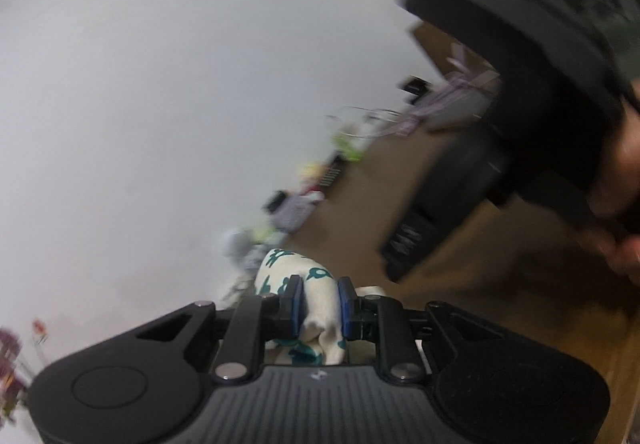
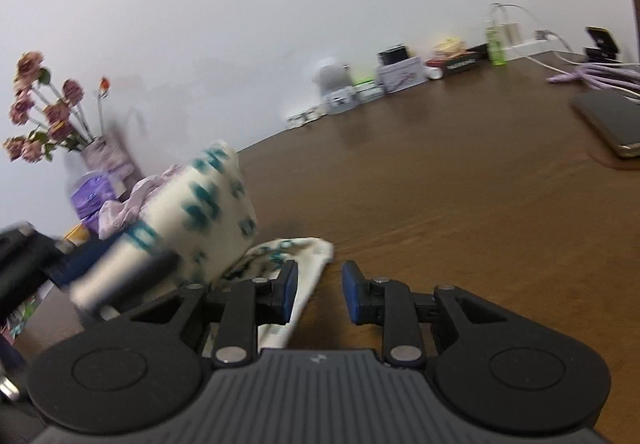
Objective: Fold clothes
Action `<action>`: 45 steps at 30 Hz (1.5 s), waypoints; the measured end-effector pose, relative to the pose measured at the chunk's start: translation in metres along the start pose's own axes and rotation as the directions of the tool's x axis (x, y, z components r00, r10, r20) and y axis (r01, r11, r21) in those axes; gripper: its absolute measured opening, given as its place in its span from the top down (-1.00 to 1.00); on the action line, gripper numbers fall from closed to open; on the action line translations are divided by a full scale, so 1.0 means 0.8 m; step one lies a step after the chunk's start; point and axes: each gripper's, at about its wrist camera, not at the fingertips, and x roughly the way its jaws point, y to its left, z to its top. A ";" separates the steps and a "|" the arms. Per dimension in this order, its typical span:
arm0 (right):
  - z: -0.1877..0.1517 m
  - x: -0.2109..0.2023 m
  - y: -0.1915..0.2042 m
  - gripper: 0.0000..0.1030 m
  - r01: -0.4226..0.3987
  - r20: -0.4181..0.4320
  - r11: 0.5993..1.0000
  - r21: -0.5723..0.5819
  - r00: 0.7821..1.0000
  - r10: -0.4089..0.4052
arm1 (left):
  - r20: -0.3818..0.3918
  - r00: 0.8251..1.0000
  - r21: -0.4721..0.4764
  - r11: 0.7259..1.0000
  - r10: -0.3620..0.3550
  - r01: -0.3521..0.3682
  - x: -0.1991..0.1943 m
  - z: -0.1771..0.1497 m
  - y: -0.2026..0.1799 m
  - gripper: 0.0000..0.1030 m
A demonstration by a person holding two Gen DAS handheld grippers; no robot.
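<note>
Left tool [image 1: 319, 304] tilted, clamping the cream garment [image 1: 316, 308]; right tool [image 2: 320, 292] low over the table [image 2: 440, 204], pads apart.

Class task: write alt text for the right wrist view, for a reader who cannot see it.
The right gripper hangs open above a brown table, its fingers empty. To its left, the left gripper lifts a cream cloth with teal print.

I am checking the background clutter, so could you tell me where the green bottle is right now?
In the right wrist view the green bottle stands at the far right of the wooden table, against the wall, beside a dark box.
</note>
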 end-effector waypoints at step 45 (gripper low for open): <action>0.031 0.047 0.024 0.49 -0.056 -0.008 0.996 -0.069 0.998 0.055 | -0.019 0.940 -0.576 0.772 -0.341 0.269 -0.003 -0.073 0.116 0.52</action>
